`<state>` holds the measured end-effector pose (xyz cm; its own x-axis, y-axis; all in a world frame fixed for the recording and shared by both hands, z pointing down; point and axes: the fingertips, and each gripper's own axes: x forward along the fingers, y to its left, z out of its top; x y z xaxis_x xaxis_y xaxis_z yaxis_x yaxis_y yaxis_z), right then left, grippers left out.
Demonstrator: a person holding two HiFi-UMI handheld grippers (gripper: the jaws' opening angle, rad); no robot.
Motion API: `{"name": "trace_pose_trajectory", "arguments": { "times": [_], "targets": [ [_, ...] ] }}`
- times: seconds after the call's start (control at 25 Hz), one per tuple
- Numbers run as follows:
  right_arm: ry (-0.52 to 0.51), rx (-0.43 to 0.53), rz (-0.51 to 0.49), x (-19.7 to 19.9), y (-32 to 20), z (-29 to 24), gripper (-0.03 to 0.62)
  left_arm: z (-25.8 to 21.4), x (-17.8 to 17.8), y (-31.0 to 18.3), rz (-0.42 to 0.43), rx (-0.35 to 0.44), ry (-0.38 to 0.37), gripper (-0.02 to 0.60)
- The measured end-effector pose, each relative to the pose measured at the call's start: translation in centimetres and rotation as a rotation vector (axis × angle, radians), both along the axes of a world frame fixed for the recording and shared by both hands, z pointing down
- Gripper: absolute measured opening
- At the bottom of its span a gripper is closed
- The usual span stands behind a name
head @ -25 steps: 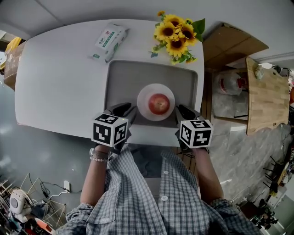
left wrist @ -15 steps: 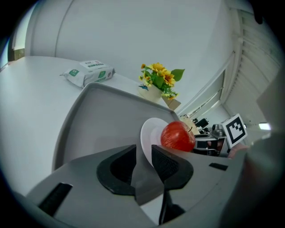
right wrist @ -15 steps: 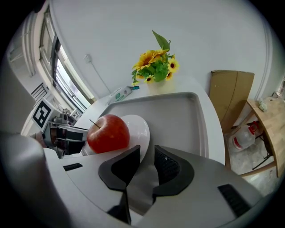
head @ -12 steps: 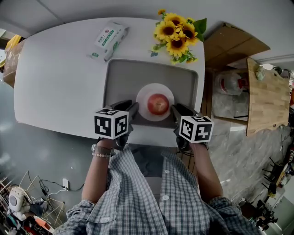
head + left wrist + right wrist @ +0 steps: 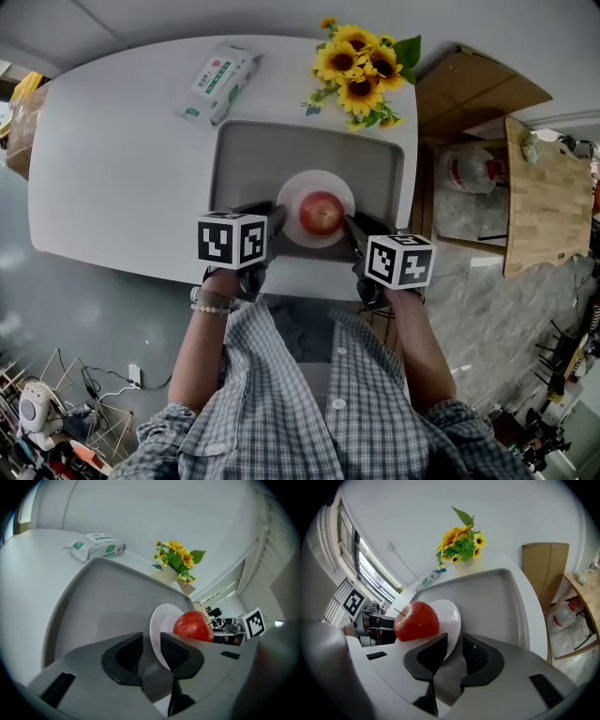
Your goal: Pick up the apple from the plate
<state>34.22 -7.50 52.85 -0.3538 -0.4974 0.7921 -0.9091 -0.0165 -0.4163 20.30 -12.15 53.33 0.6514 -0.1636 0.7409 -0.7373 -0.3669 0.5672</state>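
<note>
A red apple [image 5: 321, 212] sits on a small white plate [image 5: 292, 192] inside a grey tray [image 5: 253, 155]. My left gripper [image 5: 272, 217] reaches the plate's left rim, and my right gripper [image 5: 351, 225] reaches its right rim. In the left gripper view the plate [image 5: 161, 620] runs edge-on into the narrow gap of the gripper [image 5: 151, 641], with the apple [image 5: 193, 626] just beyond. In the right gripper view the plate [image 5: 449, 613] likewise fills the gripper's [image 5: 455, 644] gap beside the apple [image 5: 416, 620]. Both pairs of jaws stand nearly closed, one above and one below the rim.
A bunch of sunflowers [image 5: 361, 70] stands at the table's far right corner. A pack of wipes [image 5: 221, 82] lies at the far left of the tray. Off the table's right side are a cardboard box [image 5: 478, 89] and a wooden board [image 5: 544, 197].
Both grippers have moved forward and inward, from the tray's near edge up to the plate's two sides. The apple and plate have not moved.
</note>
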Motion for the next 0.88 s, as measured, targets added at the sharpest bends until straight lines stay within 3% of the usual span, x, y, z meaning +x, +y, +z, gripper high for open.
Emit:
{"name": "trace_pose_trajectory", "arguments": {
  "times": [0.16, 0.4, 0.56, 0.88],
  "targets": [
    [-0.017, -0.005, -0.013, -0.1, 0.1, 0.0, 0.078, 0.0, -0.1, -0.2, -0.017, -0.032, 0.007, 0.102],
    [-0.084, -0.028, 0.020, -1.0, -0.1, 0.2, 0.077, 0.4, 0.0, -0.2, 0.030, -0.017, -0.065, 0.071],
    [-0.125, -0.044, 0.062, -1.1, -0.1, 0.1, 0.071, 0.3, -0.1, -0.2, -0.008, -0.048, -0.044, 0.064],
    [-0.092, -0.048, 0.090, -0.8, -0.3, 0.0, 0.069, 0.5, 0.0, -0.2, -0.065, -0.119, 0.012, 0.053]
  ]
}}
